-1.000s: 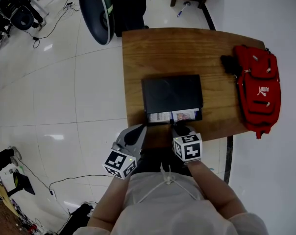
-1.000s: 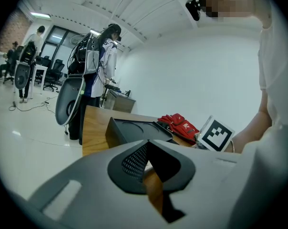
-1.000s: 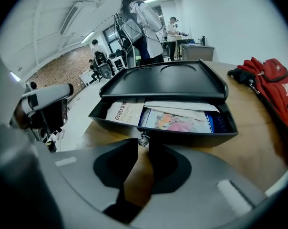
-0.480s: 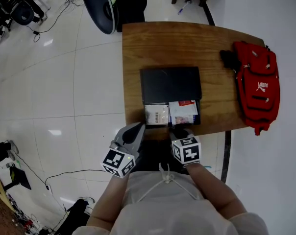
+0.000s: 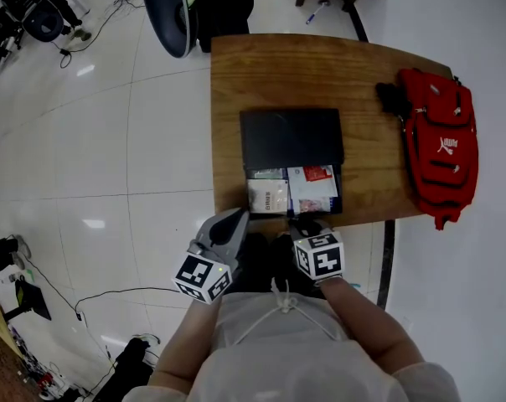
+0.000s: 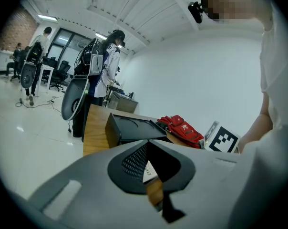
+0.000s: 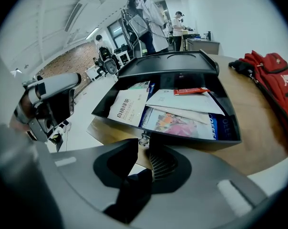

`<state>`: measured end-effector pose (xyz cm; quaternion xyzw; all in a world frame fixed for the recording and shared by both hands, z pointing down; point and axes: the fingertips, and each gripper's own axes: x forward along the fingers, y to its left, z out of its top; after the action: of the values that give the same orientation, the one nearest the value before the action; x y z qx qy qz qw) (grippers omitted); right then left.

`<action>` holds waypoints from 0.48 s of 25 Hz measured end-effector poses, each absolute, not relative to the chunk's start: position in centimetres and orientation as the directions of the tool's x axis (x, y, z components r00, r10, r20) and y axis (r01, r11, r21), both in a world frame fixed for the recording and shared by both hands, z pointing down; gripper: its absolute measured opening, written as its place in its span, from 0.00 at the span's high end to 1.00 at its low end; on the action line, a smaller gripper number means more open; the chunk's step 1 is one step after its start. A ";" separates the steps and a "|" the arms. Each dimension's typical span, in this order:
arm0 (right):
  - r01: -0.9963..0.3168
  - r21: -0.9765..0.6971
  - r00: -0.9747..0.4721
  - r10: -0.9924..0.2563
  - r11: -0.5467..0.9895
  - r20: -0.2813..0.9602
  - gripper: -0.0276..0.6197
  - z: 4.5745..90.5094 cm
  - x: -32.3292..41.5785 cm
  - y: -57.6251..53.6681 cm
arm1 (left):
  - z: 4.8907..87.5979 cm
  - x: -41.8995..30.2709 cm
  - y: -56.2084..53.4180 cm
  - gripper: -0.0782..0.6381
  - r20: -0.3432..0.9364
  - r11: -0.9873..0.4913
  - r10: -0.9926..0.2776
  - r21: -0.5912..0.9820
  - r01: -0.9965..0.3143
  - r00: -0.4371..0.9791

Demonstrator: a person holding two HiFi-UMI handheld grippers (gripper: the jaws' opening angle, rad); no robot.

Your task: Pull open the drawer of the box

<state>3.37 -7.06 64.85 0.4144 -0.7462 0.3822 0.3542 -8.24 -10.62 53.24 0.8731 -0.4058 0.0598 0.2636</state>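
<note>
A black box (image 5: 291, 139) lies on the wooden table (image 5: 278, 74). Its drawer (image 5: 340, 193) is pulled out toward me and holds booklets and papers. My right gripper (image 5: 306, 223) is at the middle of the drawer's front wall (image 7: 196, 138). Its jaws are shut on the small metal pull (image 7: 144, 138) there. My left gripper (image 5: 236, 218) hangs just off the table's near edge, left of the drawer, shut and holding nothing. In the left gripper view its closed tips (image 6: 147, 141) point past the box (image 6: 134, 128).
A red backpack (image 5: 441, 153) lies on the table's right side, next to the box. An office chair (image 5: 165, 11) and a standing person (image 5: 224, 2) are beyond the far end of the table. Cables trail over the white floor at the left.
The drawer has slid out toward me, from a narrow strip to well open, and the papers inside now show. My right gripper drew back with it. The left gripper barely moved.
</note>
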 end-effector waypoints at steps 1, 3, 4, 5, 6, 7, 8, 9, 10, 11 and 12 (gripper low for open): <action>-0.889 -0.276 -0.405 -0.346 0.364 0.847 0.84 64.9 3.4 -7.1 | 53.3 -8.2 -10.6 0.88 0.319 -0.531 -0.678 0.412 -0.741 0.663; -0.889 -0.282 -0.407 -0.341 0.359 0.847 0.84 65.0 3.3 -7.1 | 53.3 -8.2 -10.6 0.88 0.320 -0.530 -0.678 0.411 -0.741 0.662; -0.889 -0.289 -0.411 -0.340 0.356 0.846 0.84 64.9 3.3 -7.1 | 53.3 -8.2 -10.6 0.88 0.320 -0.531 -0.678 0.410 -0.742 0.662; -0.887 -0.296 -0.418 -0.339 0.355 0.843 0.84 64.7 3.2 -7.1 | 53.2 -8.2 -10.7 0.88 0.320 -0.532 -0.678 0.408 -0.742 0.662; -0.883 -0.303 -0.426 -0.339 0.358 0.839 0.81 64.3 3.3 -7.0 | 53.1 -8.2 -10.8 0.88 0.320 -0.532 -0.680 0.405 -0.743 0.660; -0.878 -0.311 -0.435 -0.338 0.364 0.835 0.80 63.9 3.3 -6.9 | 52.8 -8.2 -10.9 0.88 0.317 -0.533 -0.683 0.400 -0.746 0.658; -0.872 -0.319 -0.446 -0.335 0.372 0.830 0.80 63.2 3.4 -6.8 | 52.4 -8.2 -11.1 0.88 0.311 -0.535 -0.688 0.392 -0.748 0.656; -0.865 -0.328 -0.458 -0.333 0.380 0.824 0.79 62.5 3.6 -6.7 | 51.9 -8.1 -11.4 0.88 0.302 -0.540 -0.694 0.384 -0.749 0.654; -0.859 -0.334 -0.470 -0.339 0.388 0.815 0.80 61.6 3.8 -6.9 | 51.3 -8.0 -11.7 0.88 0.289 -0.546 -0.698 0.377 -0.748 0.656; -0.855 -0.334 -0.479 -0.356 0.396 0.802 0.81 60.4 3.9 -7.3 | 50.7 -7.8 -12.0 0.88 0.276 -0.554 -0.699 0.373 -0.744 0.659; -0.854 -0.325 -0.483 -0.388 0.405 0.785 0.84 59.2 4.2 -7.9 | 50.0 -7.6 -12.4 0.88 0.263 -0.562 -0.701 0.370 -0.740 0.663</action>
<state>4.16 -7.94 59.19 0.3997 -0.7770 0.3710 0.3145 -7.63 -12.38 50.03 0.8826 -0.4081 0.0430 0.2295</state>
